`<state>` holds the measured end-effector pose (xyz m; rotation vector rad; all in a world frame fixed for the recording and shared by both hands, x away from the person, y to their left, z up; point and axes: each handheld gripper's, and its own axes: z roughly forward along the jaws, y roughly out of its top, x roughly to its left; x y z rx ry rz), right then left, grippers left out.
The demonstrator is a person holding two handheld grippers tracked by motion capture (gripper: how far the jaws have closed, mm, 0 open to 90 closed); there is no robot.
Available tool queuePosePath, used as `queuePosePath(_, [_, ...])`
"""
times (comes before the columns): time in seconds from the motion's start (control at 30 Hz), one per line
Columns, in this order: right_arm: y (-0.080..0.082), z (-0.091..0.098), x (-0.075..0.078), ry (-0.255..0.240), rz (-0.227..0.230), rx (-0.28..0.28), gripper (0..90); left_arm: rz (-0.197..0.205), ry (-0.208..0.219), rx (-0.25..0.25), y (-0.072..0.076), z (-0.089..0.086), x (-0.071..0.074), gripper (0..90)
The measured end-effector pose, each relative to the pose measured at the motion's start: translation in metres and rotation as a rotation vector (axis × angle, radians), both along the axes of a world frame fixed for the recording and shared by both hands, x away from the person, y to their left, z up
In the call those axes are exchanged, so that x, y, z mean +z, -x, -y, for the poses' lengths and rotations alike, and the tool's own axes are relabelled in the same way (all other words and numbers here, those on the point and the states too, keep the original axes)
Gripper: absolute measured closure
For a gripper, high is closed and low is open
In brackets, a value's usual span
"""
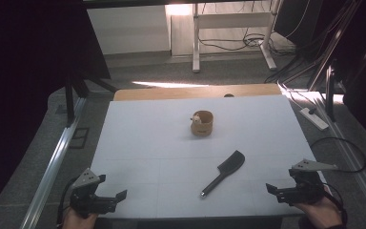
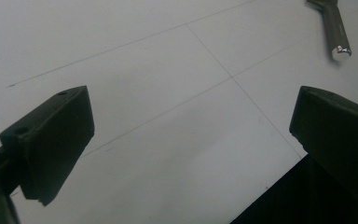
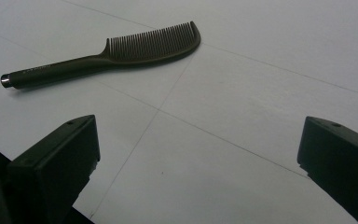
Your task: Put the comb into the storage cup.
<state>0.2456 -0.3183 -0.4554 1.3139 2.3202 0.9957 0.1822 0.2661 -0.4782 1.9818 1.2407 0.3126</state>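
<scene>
**Both grippers wide open at the near edge, comb waiting between them**

I have the left gripper (image 1: 108, 200) at the near left corner of the white table (image 1: 138, 138), with its jaws spread as wide as they go and nothing between them. The right gripper (image 1: 280, 191) sits at the near right corner, equally wide and empty. I judge both are parked here, facing inward, because the work has not begun and each has a free line to the middle.

Just beyond them, right of centre, a dark long-handled comb (image 1: 224, 172) lies flat on the table. Its handle end points near and left, its toothed head far and right. In the right gripper view the comb (image 3: 107, 53) lies ahead of the open jaws, well apart from them; its teeth point away from that gripper.

Farther off, near the table's middle, stands a small round tan cup (image 1: 202, 123), upright and open-topped. A small pale object (image 1: 197, 118) rests at its left rim; I cannot tell what it is.
</scene>
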Motion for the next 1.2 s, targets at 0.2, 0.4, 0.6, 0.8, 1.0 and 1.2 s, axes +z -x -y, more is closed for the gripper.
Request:
queuePosePath(0.2, [-0.001,-0.001,-0.001,0.003,-0.008,0.013,0.0,-0.005,0.017,0.009,0.0,-0.002,0.0,0.0])
queuePosePath(0.4, [-0.001,-0.002,-0.001,0.002,-0.015,0.02,0.0,-0.007,0.021,0.009,-0.001,-0.003,0.0,0.0])
queuePosePath(0.6, [0.0,-0.003,0.0,0.009,-0.013,0.049,0.0,-0.01,0.024,0.009,-0.001,-0.003,-0.001,0.0])
queuePosePath(0.8, [-0.002,-0.007,0.001,-0.002,0.012,0.086,0.0,-0.013,0.028,0.009,-0.001,-0.004,-0.001,0.0])
queuePosePath(1.0, [-0.005,-0.01,0.001,-0.021,0.011,0.133,0.0,-0.017,0.039,0.014,-0.002,-0.004,-0.001,0.1])
queuePosePath(1.2, [-0.008,-0.013,0.0,-0.04,-0.023,0.142,0.0,-0.018,0.032,0.01,-0.002,-0.004,-0.001,0.2])
